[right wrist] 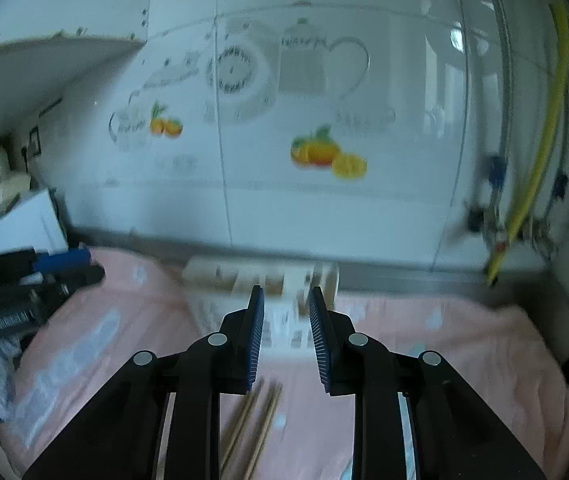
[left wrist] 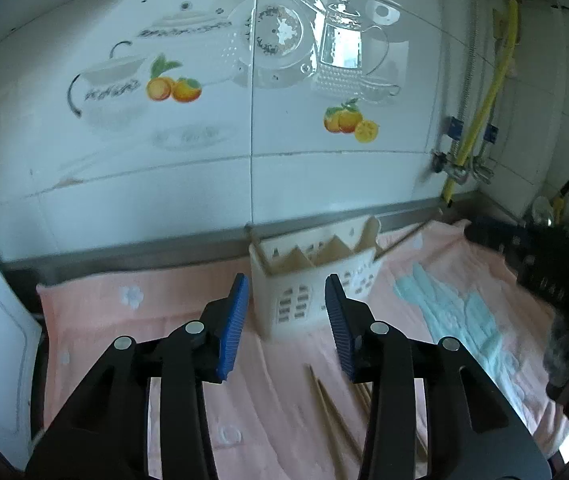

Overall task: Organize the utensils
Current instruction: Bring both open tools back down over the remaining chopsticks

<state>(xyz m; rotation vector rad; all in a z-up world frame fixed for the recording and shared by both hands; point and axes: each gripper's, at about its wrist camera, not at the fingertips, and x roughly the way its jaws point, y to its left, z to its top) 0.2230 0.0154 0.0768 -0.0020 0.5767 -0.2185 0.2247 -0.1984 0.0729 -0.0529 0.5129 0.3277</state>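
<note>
Our pink towel (left wrist: 132,320) under tiled wall, white utensil caddy (left wrist: 308,292), chopsticks (left wrist: 332,412) lying flat, our left gripper (left wrist: 287,322) and right gripper (right wrist: 286,336) parted, empty.

Right wrist view is smeared all over. The white utensil caddy (right wrist: 220,276) is just a pale smudge, partly hidden behind the right claw (right wrist: 286,334), so no telling its compartments apart. The chopsticks (right wrist: 262,424) in front of that caddy run off the bottom edge. In the left wrist view, the chopsticks (left wrist: 330,410) near the caddy (left wrist: 312,280) slip behind the left claw (left wrist: 286,326) and its right arm. The dark clutter (left wrist: 556,248) right of the caddy is too murky to identify.
</note>
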